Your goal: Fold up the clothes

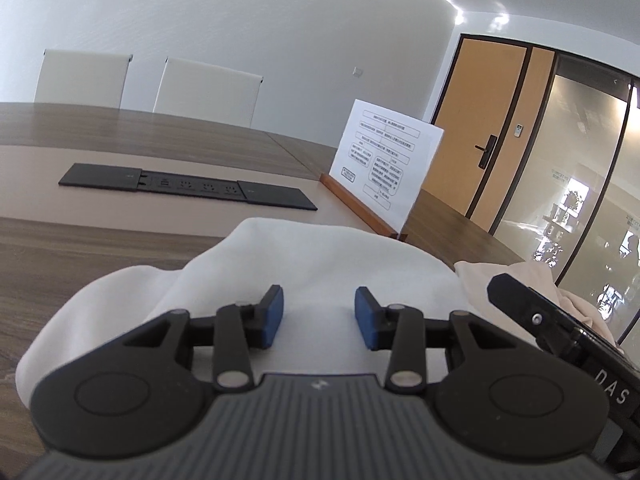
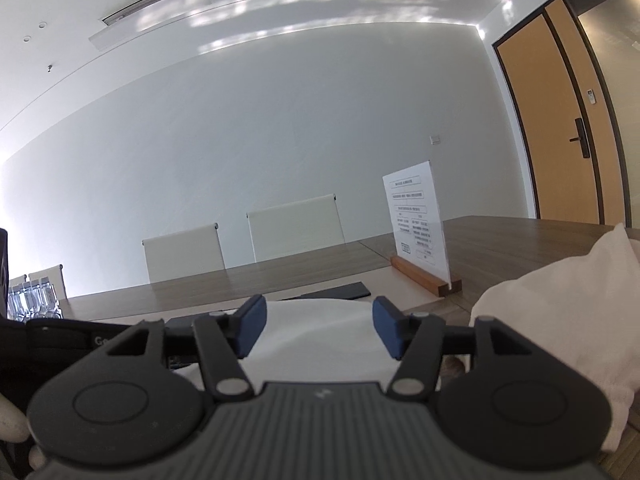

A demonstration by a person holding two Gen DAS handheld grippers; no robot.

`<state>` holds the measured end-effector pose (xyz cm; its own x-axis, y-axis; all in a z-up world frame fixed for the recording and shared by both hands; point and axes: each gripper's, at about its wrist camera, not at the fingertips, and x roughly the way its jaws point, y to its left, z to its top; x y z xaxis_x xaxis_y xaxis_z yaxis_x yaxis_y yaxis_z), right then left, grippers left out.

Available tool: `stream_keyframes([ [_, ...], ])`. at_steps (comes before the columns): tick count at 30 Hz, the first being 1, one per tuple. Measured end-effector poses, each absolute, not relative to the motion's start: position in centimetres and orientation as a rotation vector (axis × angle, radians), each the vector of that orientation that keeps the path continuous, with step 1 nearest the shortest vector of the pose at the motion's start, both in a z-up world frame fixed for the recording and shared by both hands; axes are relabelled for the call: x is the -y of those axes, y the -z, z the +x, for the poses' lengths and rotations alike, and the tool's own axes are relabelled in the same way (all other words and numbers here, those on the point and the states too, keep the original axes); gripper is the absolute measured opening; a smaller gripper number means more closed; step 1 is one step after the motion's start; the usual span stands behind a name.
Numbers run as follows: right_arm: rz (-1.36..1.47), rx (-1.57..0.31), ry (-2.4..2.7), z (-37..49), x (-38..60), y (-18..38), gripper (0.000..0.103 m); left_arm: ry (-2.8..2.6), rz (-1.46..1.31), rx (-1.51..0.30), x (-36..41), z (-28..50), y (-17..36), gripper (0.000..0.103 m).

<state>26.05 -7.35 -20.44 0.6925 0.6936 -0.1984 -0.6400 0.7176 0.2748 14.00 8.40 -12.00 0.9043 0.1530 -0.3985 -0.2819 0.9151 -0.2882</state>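
Note:
A white garment (image 1: 304, 264) lies bunched on the wooden table, right under and ahead of my left gripper (image 1: 319, 316), which is open with nothing between its blue pads. In the right wrist view the same white cloth (image 2: 316, 320) shows between and below the open fingers of my right gripper (image 2: 318, 326). A cream garment (image 2: 560, 304) is heaped at the right; it also shows in the left wrist view (image 1: 516, 276). The right gripper's black body (image 1: 560, 328) sits at the right edge of the left wrist view.
A paper sign in a wooden stand (image 1: 384, 168) stands on the table (image 1: 100, 240) just behind the cloth. A black socket panel (image 1: 188, 188) is set in the tabletop. White chairs (image 1: 208, 92) line the far side. Water bottles (image 2: 34, 300) stand far left. A wooden door (image 1: 480, 128) is at the right.

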Motion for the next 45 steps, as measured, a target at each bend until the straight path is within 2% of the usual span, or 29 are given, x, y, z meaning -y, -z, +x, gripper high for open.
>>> stream_keyframes([
  [4,0.211,-0.364,-0.742,27.3,7.7,20.8,0.075,-0.231,-0.376,-0.401,-8.9,14.1,12.0,0.038],
  [9,0.237,-0.446,-0.731,28.8,8.1,21.2,0.078,-0.233,-0.386,-0.410,-9.0,13.9,11.9,0.038],
  [11,0.262,-0.486,-0.736,29.6,8.3,21.6,0.081,-0.238,-0.401,-0.412,-9.2,13.5,11.8,0.041],
  [13,0.307,-0.530,-0.756,30.7,8.6,22.3,0.085,-0.247,-0.425,-0.406,-9.4,12.6,11.5,0.049],
  [15,0.335,-0.554,-0.766,31.7,8.6,22.8,0.087,-0.269,-0.458,-0.394,-9.6,11.4,11.0,0.065],
  [16,0.350,-0.566,-0.771,32.2,8.7,23.0,0.088,-0.289,-0.460,-0.380,-9.6,10.7,10.8,0.068],
  [18,0.371,-0.586,-0.778,33.1,8.7,23.5,0.091,-0.329,-0.463,-0.350,-9.6,9.4,10.4,0.082],
  [20,0.377,-0.602,-0.778,34.0,8.1,23.9,0.095,-0.395,-0.445,-0.312,-9.4,8.0,10.2,0.091],
  [23,0.368,-0.611,-0.781,34.7,7.4,24.1,0.097,-0.509,-0.392,-0.306,-9.6,7.0,10.9,0.092],
  [27,0.358,-0.619,-0.785,35.5,6.9,24.3,0.099,-0.476,-0.530,-0.398,-12.2,7.1,12.3,0.092],
  [33,0.380,-0.664,-0.798,36.7,6.8,24.6,0.099,-0.354,-0.655,-0.423,-14.0,7.1,13.1,0.097],
  [45,0.447,-0.749,-0.799,38.4,6.8,25.0,0.100,-0.198,-0.931,-0.480,-17.9,5.9,14.7,0.097],
])
